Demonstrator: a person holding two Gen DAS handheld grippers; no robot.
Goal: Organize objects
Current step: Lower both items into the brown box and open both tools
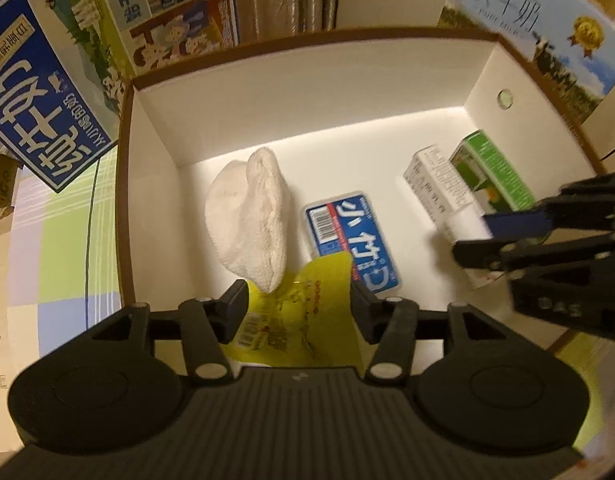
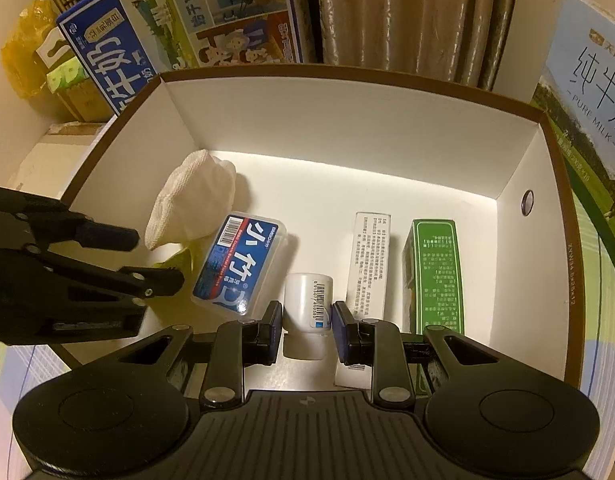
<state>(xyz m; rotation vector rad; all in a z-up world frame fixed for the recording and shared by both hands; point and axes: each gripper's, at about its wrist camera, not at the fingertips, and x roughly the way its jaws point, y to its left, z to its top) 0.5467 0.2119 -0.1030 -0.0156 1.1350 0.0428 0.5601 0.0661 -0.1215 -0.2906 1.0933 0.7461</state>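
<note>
A white open box (image 1: pixel 307 92) (image 2: pixel 347 128) with a brown rim holds several items. My left gripper (image 1: pixel 298 304) is open over a yellow packet (image 1: pixel 303 320) lying at the box's near side, jaws on either side of it. A white cloth (image 1: pixel 251 216) (image 2: pixel 187 196) lies beside a blue plastic case (image 1: pixel 353 240) (image 2: pixel 237 264). My right gripper (image 2: pixel 306 322) brackets a small white bottle (image 2: pixel 307 304) standing on the box floor; the pads look a little apart from it. A white carton (image 2: pixel 367 256) and a green carton (image 2: pixel 433 276) (image 1: pixel 491 172) lie to the right.
Milk cartons (image 1: pixel 39 92) (image 2: pixel 587 112) stand around the box on both sides and behind. A checked cloth (image 1: pixel 55 240) covers the table at the left. A yellow bag (image 2: pixel 23 56) sits at the far left.
</note>
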